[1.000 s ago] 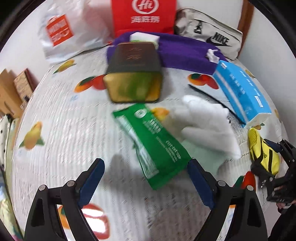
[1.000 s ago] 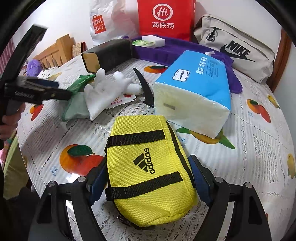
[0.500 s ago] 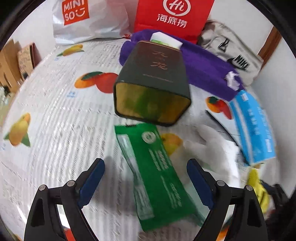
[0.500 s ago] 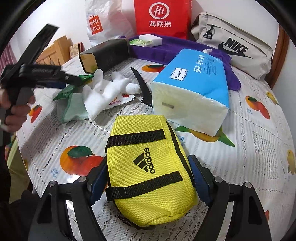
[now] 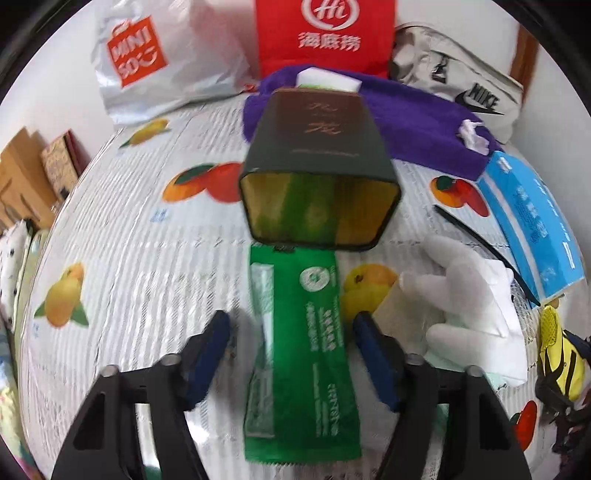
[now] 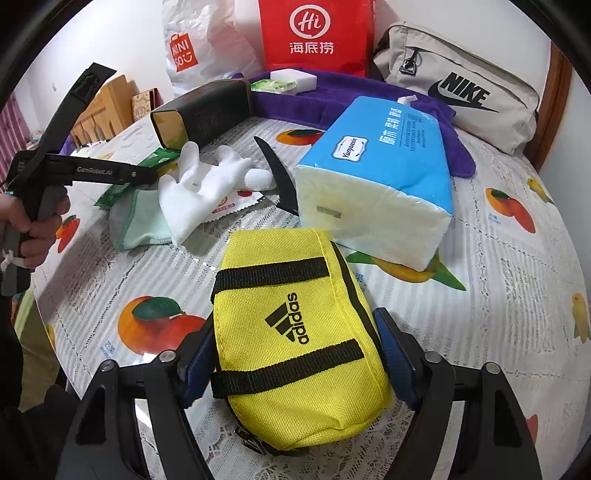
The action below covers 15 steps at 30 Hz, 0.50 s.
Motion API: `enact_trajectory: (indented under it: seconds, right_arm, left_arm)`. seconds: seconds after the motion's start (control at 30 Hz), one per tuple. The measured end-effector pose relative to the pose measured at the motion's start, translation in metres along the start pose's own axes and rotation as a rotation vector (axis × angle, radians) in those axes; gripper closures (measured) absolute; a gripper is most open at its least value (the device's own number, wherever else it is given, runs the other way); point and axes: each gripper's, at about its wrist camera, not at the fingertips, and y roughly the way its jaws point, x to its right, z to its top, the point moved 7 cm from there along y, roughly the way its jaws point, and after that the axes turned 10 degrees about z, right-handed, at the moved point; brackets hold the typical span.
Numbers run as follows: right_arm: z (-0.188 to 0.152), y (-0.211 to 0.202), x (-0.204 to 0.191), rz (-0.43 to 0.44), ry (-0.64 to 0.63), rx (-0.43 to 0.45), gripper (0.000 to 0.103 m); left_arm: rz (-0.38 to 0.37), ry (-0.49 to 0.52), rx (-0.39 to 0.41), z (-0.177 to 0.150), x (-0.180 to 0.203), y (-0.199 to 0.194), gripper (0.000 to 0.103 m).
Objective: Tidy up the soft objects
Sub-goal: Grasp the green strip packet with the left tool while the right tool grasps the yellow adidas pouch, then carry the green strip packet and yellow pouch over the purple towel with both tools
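Note:
A green packet (image 5: 299,350) lies flat on the fruit-print tablecloth (image 5: 140,258), lengthwise between the fingers of my left gripper (image 5: 291,354). Its jaws are closing, with small gaps still showing on both sides of the packet. A yellow Adidas pouch (image 6: 291,332) rests on the table, and my right gripper (image 6: 295,362) is closing on it with both pads against its sides. A white glove (image 5: 465,295) and a pale green cloth (image 6: 144,221) lie just right of the packet. A hand (image 6: 33,229) holds the left gripper's handle.
A dark tin (image 5: 317,177) lies on its side, its open gold mouth facing the packet. A blue tissue pack (image 6: 376,177) and a black comb (image 6: 280,177) sit behind the pouch. A purple towel (image 5: 417,122), red bag (image 5: 325,33), Miniso bag (image 5: 147,62) and Nike bag (image 6: 461,92) line the back.
The left gripper has swung over the green packet, which now lies straight between its fingers, and its jaws have narrowed a lot. The right gripper and the yellow pouch have stayed put.

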Motion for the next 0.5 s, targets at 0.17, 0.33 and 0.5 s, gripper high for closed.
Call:
enact_trajectory:
  seconds: [0.17,0.33,0.5]
  right_arm:
    - [-0.005,-0.007,0.009,-0.028,0.058,0.007,0.033]
    - [-0.008,-0.012,0.017,-0.057,0.105,0.014,0.034]
    - [-0.004,-0.008,0.018,-0.085,0.117,0.029,0.034]
  left_arm:
    - [-0.015,-0.002,0.012,-0.002,-0.006,-0.006,0.074]
    - [-0.031,-0.012,0.026,-0.011,-0.012,-0.01,0.074]
    - [-0.042,-0.013,0.027,-0.011,-0.012,-0.011,0.076]
